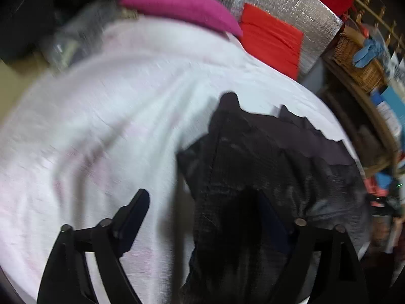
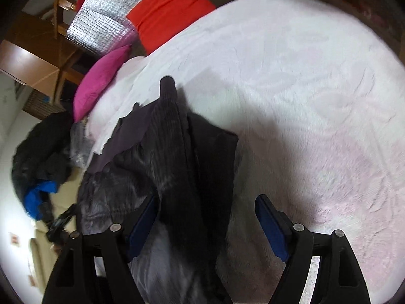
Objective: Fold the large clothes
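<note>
A dark, ribbed garment lies crumpled on a bed with a white and pale pink cover. My left gripper hangs just above its left edge, jaws wide apart. One finger is over the bare cover, the other over the dark cloth, and nothing is pinched. In the right wrist view the same garment runs as a long bunched strip toward the pillows. My right gripper is open around its near end. The cloth rests against the left pad, and the right pad stands apart from it.
A magenta pillow and a red pillow lean on a silver quilted headboard. A heap of black and blue clothes lies off the bed's left side. A wicker basket stands on shelving by the bed.
</note>
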Demonstrator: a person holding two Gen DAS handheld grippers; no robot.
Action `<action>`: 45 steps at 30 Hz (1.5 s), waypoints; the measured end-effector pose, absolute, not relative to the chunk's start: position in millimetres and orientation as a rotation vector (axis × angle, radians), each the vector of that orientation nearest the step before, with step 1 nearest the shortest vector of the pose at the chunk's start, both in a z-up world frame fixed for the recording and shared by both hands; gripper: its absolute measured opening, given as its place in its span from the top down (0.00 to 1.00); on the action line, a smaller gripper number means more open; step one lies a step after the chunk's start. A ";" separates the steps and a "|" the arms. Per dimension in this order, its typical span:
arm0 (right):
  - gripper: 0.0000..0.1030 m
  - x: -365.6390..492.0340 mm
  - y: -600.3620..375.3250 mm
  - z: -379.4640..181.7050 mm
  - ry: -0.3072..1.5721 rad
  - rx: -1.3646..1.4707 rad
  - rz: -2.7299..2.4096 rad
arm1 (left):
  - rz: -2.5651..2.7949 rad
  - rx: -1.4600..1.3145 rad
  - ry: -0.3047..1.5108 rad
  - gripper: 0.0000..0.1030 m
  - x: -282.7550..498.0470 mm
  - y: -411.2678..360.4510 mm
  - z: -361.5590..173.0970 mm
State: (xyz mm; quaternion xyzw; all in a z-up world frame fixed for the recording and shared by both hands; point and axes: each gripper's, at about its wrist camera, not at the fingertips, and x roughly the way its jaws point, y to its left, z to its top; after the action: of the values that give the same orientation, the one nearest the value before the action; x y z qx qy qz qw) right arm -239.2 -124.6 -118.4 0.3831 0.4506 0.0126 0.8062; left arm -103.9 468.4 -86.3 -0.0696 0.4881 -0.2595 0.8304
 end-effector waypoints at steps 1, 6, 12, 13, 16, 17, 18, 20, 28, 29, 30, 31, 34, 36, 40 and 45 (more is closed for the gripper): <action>0.21 -241.3 -127.4 -123.2 0.962 0.844 0.056 | -0.570 -0.172 1.060 0.15 -101.0 468.4 -90.7; 0.19 -240.2 -133.5 -145.3 0.946 0.942 0.154 | -0.721 -0.250 1.169 0.15 -93.2 456.5 -110.2; 0.18 -229.9 -123.2 -148.6 0.932 0.970 0.250 | -0.901 -0.125 1.240 0.14 -114.5 414.0 -121.2; 0.18 -225.2 -118.5 -149.1 0.937 0.970 0.270 | -0.916 -0.099 1.243 0.12 -118.9 406.6 -121.8; 0.14 -211.7 -104.6 -149.9 0.947 0.956 0.308 | -0.931 -0.091 1.241 0.10 -125.5 398.1 -119.9; 0.14 -208.6 -100.2 -148.4 0.945 0.952 0.326 | -0.933 -0.098 1.243 0.10 -127.0 397.1 -118.7; 0.13 -204.1 -95.4 -147.8 0.948 0.951 0.350 | -0.938 -0.102 1.242 0.10 -127.6 397.0 -118.0; 0.08 -197.3 -85.6 -147.0 0.947 0.941 0.374 | -0.953 -0.122 1.235 0.10 -129.5 397.2 -115.7; 0.26 -186.8 -53.3 -130.5 0.925 0.824 0.363 | -0.921 -0.141 1.185 0.25 -130.5 389.7 -111.0; 0.33 -184.7 -48.7 -129.0 0.933 0.790 0.345 | -0.915 -0.127 1.168 0.29 -131.6 387.1 -108.8; 0.46 -183.9 -44.9 -126.6 0.938 0.758 0.315 | -0.912 -0.118 1.151 0.37 -132.7 387.3 -105.9; 0.54 -183.2 -43.9 -124.7 0.941 0.742 0.288 | -0.908 -0.117 1.136 0.46 -133.0 387.0 -103.2; 0.62 -183.5 -43.8 -115.9 0.925 0.721 0.254 | -0.906 -0.122 1.102 0.61 -132.0 391.1 -93.3; 0.64 -183.8 -40.4 -107.6 0.913 0.693 0.244 | -0.907 -0.112 1.069 0.65 -134.4 387.7 -85.2; 0.67 -186.4 -38.8 -91.1 0.878 0.638 0.228 | -0.929 -0.141 0.989 0.70 -137.8 381.0 -60.2; 0.69 -189.6 -37.2 -70.2 0.824 0.591 0.208 | -0.963 -0.180 0.895 0.71 -142.5 372.6 -31.1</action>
State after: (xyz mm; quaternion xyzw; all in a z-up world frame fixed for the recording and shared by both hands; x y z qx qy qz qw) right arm -189.6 -37.2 -70.2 0.2823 0.3940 0.0992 0.8690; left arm -142.5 372.6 -31.1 -0.0837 0.4154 -0.4470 0.7878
